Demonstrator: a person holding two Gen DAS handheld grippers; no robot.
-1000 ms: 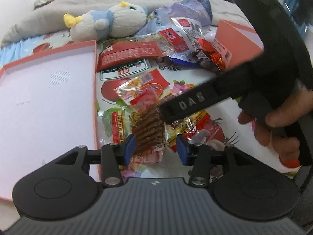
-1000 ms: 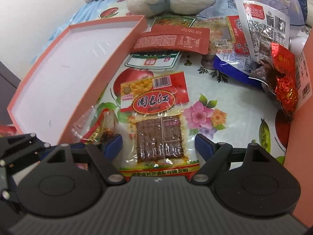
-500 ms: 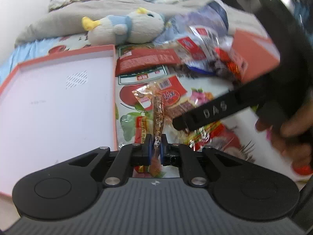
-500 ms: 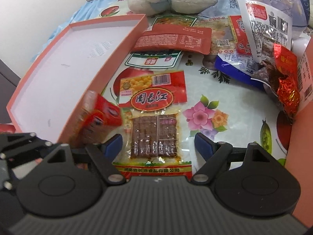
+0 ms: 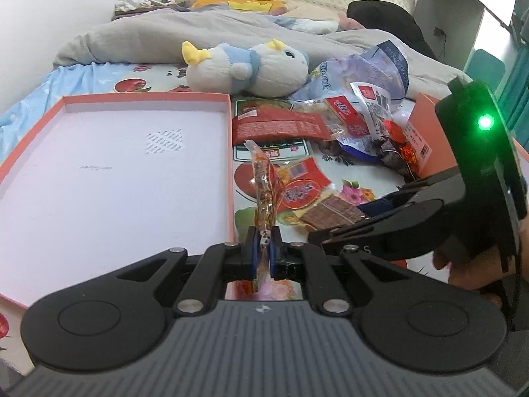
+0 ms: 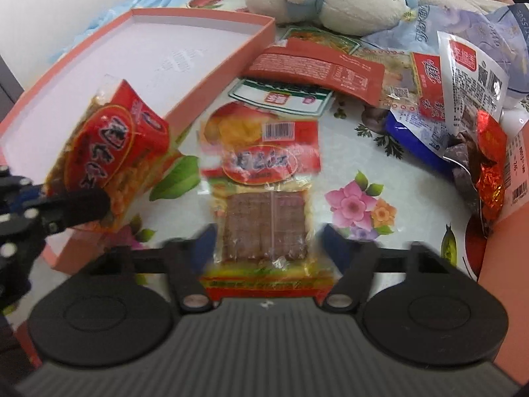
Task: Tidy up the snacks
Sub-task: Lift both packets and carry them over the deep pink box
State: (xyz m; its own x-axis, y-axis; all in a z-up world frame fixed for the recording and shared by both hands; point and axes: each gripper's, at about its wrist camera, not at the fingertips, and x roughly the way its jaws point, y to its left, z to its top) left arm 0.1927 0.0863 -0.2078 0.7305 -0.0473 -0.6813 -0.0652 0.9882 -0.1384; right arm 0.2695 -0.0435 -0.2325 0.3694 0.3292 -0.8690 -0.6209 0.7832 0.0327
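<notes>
My left gripper (image 5: 263, 254) is shut on a small red and clear snack packet (image 5: 266, 192), held edge-on above the bed beside the right wall of the shallow pink box (image 5: 115, 172). The same packet (image 6: 112, 152) shows in the right wrist view at the left, raised by the box wall (image 6: 215, 76). My right gripper (image 6: 264, 244) is open, its fingers on either side of a flat red packet of brown tofu slices (image 6: 264, 198) lying on the floral sheet. That packet also shows in the left wrist view (image 5: 310, 195).
A pile of snack packets (image 5: 363, 122) lies at the back right, against a second pink box wall (image 5: 433, 132). A long red packet (image 6: 317, 66) lies over a green-edged one. A plush duck (image 5: 244, 66) lies behind the box. A grey duvet (image 5: 165, 36) covers the far bed.
My left gripper closed on the small packet and lifted it off the sheet toward the pink box. My right gripper moved forward over the tofu packet, still open.
</notes>
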